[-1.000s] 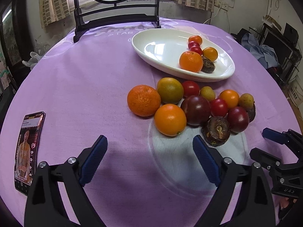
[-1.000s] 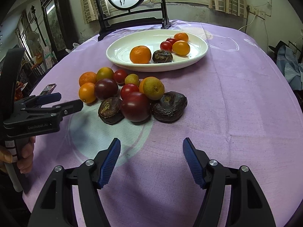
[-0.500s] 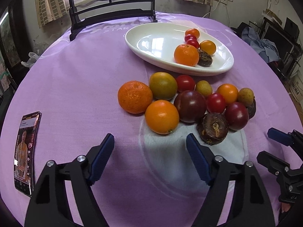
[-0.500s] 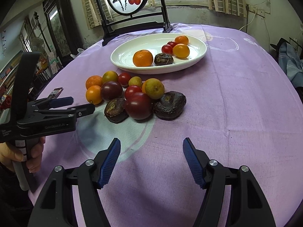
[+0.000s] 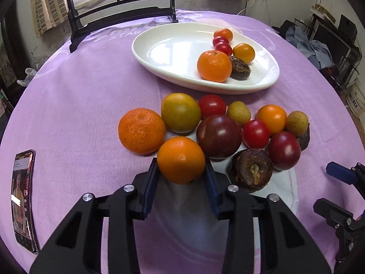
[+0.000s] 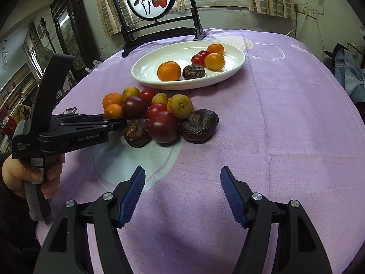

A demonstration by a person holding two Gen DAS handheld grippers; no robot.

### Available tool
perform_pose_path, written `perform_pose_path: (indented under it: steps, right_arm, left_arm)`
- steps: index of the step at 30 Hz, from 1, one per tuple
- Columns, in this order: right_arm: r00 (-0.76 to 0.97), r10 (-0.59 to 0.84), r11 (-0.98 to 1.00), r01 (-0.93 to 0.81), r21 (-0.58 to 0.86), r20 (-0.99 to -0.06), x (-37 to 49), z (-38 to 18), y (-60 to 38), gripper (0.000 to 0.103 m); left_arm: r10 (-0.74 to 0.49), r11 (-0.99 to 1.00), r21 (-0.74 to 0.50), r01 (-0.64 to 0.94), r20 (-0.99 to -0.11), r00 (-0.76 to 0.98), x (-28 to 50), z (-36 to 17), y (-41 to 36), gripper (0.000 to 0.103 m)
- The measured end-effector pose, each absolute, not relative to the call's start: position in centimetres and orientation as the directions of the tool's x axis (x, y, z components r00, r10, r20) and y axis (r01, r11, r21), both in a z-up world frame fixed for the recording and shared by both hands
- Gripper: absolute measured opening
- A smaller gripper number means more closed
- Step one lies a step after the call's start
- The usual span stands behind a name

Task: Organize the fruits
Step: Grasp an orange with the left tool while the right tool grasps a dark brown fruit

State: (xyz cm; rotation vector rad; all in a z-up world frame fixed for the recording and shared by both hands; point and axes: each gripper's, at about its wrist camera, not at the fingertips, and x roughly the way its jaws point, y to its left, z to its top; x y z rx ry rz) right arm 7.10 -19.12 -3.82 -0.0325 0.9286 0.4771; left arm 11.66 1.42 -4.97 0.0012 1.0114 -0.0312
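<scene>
Across the purple tablecloth (image 5: 86, 96) I see the white plate (image 5: 164, 52) at twelve o'clock, with six fruits already gathered on its right side, and the loose pile just in front of it. My left gripper (image 5: 181, 182) sits at six o'clock of that pile; its jaws have just been closing and now press both sides of the smooth orange fruit (image 5: 181, 159), the nearest one. My right gripper (image 6: 182, 194) hangs with jaws roughly half open and nothing between them, over bare cloth well short of the pile.

I judge the main risk to be the pile scattering. The held fruit touches the mandarin (image 5: 141, 130) at ten o'clock and the dark tomato (image 5: 219, 135) at two o'clock, so a careless lift could set them rolling. Next, the pads grip a round, smooth skin low on its sides; it could squirt out, or bruise if I squeeze harder. Smallest, the phone (image 5: 22, 201) at nine o'clock lies near the table edge.
</scene>
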Motion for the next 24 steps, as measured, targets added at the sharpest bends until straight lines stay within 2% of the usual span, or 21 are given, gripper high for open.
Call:
perform_pose_path:
  steps: [4,12,24]
  right_arm:
    - [0.513,0.346,0.906,-0.402,0.137,-0.785,7.6,-3.8,-18.9,0.069]
    - [0.511,0.191,0.915,-0.401,-0.036,-0.838,10.7,-5.0,-17.7,0.069]
    - [0.559,0.191,0.867,-0.481,-0.127,-0.807,13.8,-5.2,-15.3,0.069]
  left_arm:
    - [-0.048,0.999,-0.042,0.024,-0.841,0.539,10.8,-4.6,2.0,0.038]
    - [-0.077,0.997,-0.076,0.025,-0.832,0.550,9.8,-4.3,2.7,0.038]
    - [-0.084,0.996,-0.085,0.024,-0.832,0.548,9.7,-4.3,2.8,0.038]
